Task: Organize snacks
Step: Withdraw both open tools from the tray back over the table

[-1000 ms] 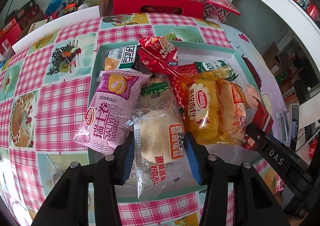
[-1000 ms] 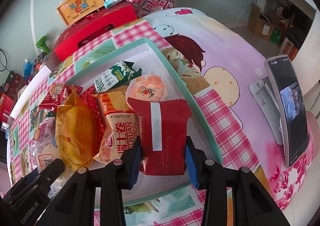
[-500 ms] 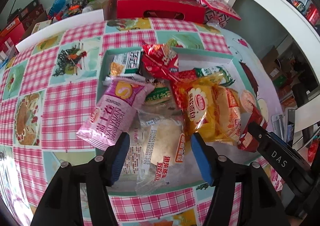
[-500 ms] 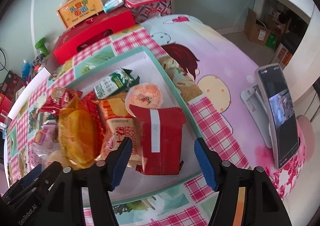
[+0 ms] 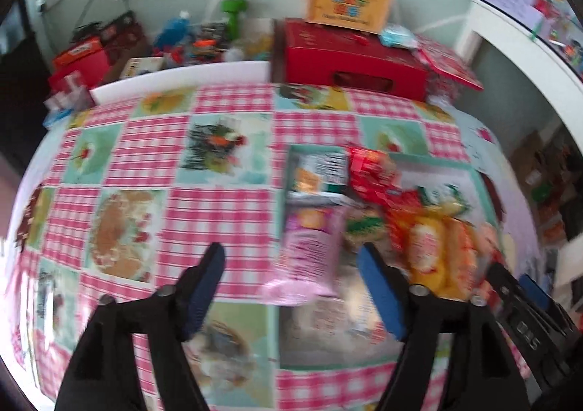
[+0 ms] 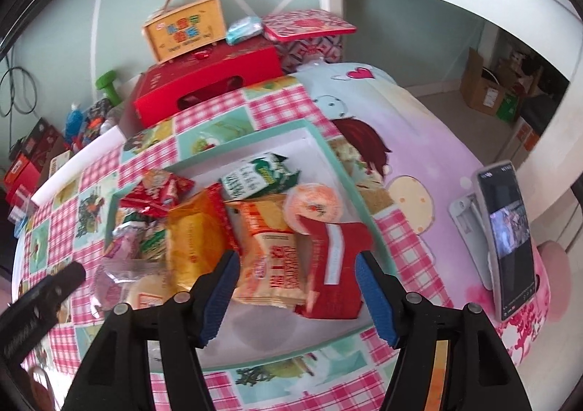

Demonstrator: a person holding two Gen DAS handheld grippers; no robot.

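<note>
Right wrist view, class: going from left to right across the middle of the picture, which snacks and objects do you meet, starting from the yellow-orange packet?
Yellow-orange packet → orange Swiss roll packet → dark red packet → tray's teal rim → phone on its stand.

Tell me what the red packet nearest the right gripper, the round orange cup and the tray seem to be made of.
Red packet: likely matte plastic film, with crimped edges. Orange cup: probably plastic with a printed peel-off lid. Tray: looks like cardboard, with a teal rim and a white inside.

The orange roll packet [image 6: 274, 258] seems to read "DALIYUAN"; other print is too blurred to read.
</note>
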